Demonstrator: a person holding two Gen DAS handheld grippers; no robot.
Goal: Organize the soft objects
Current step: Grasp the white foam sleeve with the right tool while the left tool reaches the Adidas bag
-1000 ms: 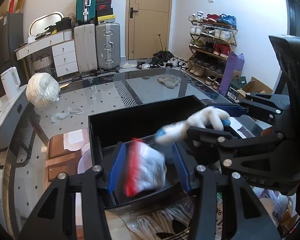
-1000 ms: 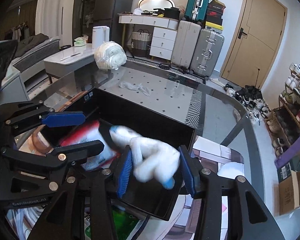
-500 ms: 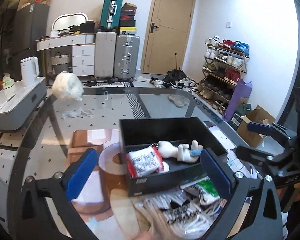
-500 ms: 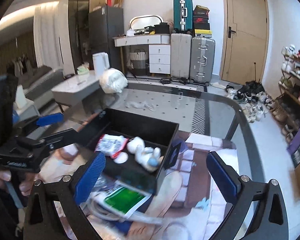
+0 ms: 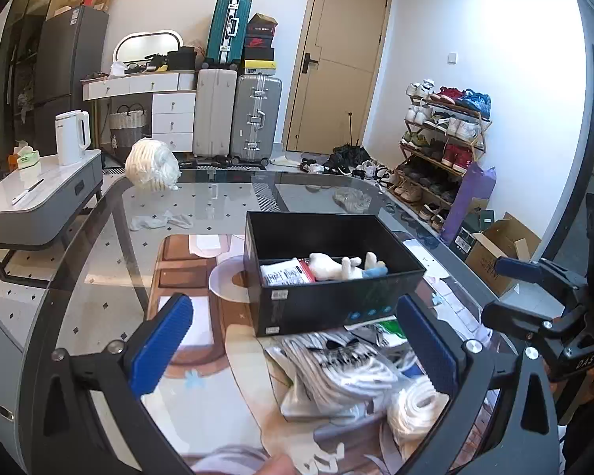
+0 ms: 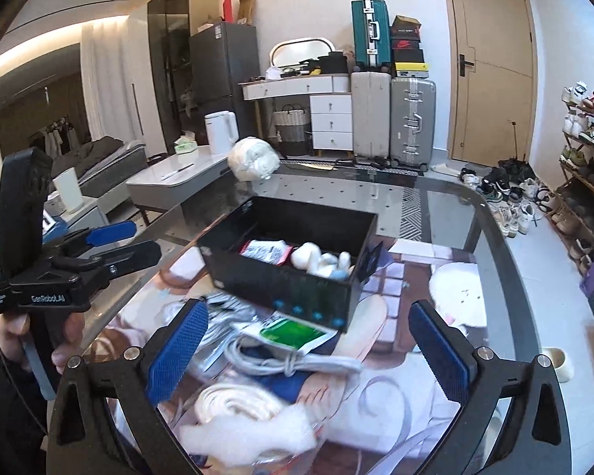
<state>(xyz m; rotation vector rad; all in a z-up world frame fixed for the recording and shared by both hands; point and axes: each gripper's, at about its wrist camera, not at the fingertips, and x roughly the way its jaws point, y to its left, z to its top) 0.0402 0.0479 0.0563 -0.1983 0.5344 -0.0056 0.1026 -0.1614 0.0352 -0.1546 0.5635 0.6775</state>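
Lying inside the black box (image 5: 332, 304) on the glass table (image 5: 99, 261), the white plush toy (image 5: 336, 267) and a red-edged packet (image 5: 287, 273) sit well beyond both grippers' fingers. The left gripper (image 5: 293, 340) is spread fully wide and grips nothing; the right gripper (image 6: 309, 340) likewise gapes empty. White bundled cords (image 5: 344, 372) lie on the table between the blue pads (image 5: 160, 344), untouched.

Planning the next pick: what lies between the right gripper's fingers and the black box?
In the right wrist view, a green-and-white packet and a coiled white cable lie on the glass table between the open right gripper and the black box.
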